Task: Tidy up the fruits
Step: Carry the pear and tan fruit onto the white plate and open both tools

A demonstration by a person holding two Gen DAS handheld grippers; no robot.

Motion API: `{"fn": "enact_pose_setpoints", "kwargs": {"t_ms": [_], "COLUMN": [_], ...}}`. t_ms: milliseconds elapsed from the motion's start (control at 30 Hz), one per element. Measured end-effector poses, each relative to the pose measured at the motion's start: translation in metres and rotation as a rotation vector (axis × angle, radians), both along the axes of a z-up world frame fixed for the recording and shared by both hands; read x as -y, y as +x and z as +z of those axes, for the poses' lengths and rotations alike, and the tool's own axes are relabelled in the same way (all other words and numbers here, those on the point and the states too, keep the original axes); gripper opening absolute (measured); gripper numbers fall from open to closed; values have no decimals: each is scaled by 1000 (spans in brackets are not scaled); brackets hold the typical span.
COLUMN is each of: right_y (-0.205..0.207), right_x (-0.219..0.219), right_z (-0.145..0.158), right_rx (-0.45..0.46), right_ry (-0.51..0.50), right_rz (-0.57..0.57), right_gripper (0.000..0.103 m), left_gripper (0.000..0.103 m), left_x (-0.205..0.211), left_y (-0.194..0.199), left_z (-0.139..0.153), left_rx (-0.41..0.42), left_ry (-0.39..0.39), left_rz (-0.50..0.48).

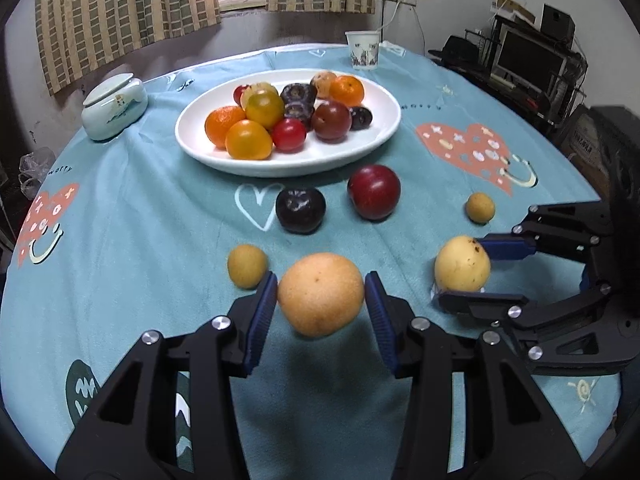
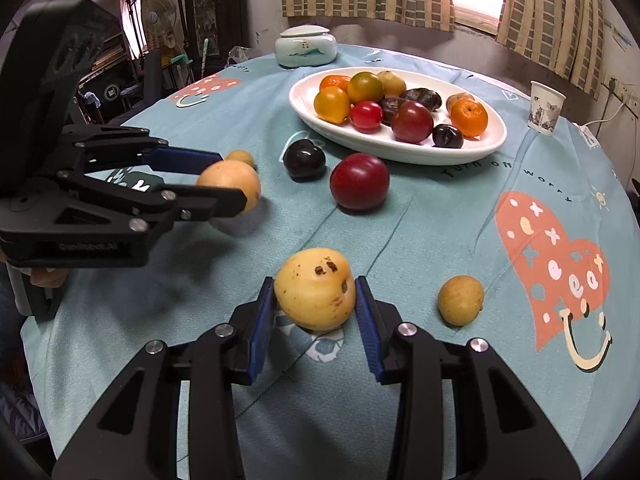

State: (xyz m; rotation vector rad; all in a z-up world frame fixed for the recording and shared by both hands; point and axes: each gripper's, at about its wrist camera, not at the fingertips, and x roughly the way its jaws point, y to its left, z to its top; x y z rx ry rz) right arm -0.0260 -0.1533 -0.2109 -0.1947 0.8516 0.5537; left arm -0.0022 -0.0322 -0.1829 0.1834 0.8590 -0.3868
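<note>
The table (image 1: pixel 120 240) carries a white plate (image 1: pixel 384 132) of fruit toward its far edge. Near the front edge, the left gripper (image 1: pixel 320 300) clamps an orange-tan fruit (image 1: pixel 320 294); the right gripper (image 2: pixel 316 300) clamps a spotted yellow fruit (image 2: pixel 316 288). Lift both clear, vertically, before travelling to the plate
</note>
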Motion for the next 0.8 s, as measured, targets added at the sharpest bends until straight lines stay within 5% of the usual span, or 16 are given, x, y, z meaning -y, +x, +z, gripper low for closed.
{"fn": "enact_pose_setpoints", "kwargs": {"t_ms": [567,800], "right_y": [2,33], "right_x": [-2,8], "right_z": [-1,39], "right_rx": [-6,93], "right_ry": [5,55], "right_rz": [-2,-108], "right_gripper": [40,40], "left_gripper": [46,46], "left_x": [0,-6], "left_y": [-4,36], "left_z": [1,34], "left_rx": [19,11], "left_ry": [9,-42], "left_rz": [-2,62]}}
